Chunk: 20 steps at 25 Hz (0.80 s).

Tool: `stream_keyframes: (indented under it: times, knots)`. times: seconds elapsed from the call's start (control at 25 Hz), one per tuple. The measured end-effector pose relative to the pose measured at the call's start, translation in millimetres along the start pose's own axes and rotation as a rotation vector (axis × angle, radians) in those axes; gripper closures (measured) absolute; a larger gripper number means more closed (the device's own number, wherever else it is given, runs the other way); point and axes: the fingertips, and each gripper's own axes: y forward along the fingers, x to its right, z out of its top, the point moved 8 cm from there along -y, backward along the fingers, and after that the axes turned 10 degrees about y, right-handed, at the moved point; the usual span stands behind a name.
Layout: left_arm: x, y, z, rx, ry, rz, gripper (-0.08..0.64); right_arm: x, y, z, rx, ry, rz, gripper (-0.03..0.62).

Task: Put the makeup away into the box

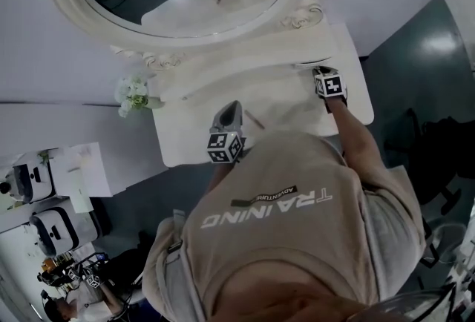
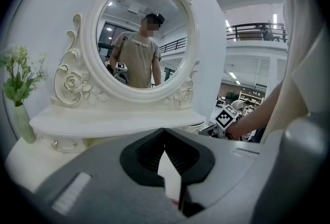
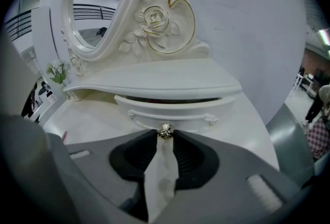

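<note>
The white dresser (image 1: 194,141) has a small curved drawer (image 3: 170,107) under its shelf, pulled out a crack so that a dark gap shows. My right gripper (image 3: 164,135) is shut on the drawer's metal knob (image 3: 164,131), which sits between the two tips. In the head view that gripper (image 1: 320,73) is at the table's far right corner. A thin makeup pencil (image 1: 254,119) lies on the tabletop. My left gripper (image 1: 231,110) hovers just left of the pencil; in its own view its tips (image 2: 164,130) meet, with nothing between them.
An oval mirror in a carved white frame (image 2: 147,95) stands on the shelf (image 2: 118,120) and reflects the person. A vase of white flowers (image 1: 133,93) stands at the table's left end. The person's torso hangs over the near table edge. Grey floor lies to the right.
</note>
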Motion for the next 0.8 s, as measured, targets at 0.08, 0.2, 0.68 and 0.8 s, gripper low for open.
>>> stream_keyframes:
  times: [0.08, 0.2, 0.68, 0.8]
  knots:
    - [0, 0, 0, -0.001, 0.005, -0.003, 0.560, 0, -4, -4, -0.006, -0.004, 0.003, 0.488]
    - [1, 1, 1, 0.001, 0.008, -0.005, 0.560, 2, -11, -12, -0.014, -0.009, 0.008, 0.488]
    - [23, 0, -1, -0.005, 0.019, -0.044, 0.560, 4, -32, -39, -0.016, -0.010, 0.026, 0.488]
    - [25, -1, -2, -0.005, 0.021, -0.036, 0.560, 5, -33, -42, -0.017, -0.005, 0.034, 0.488]
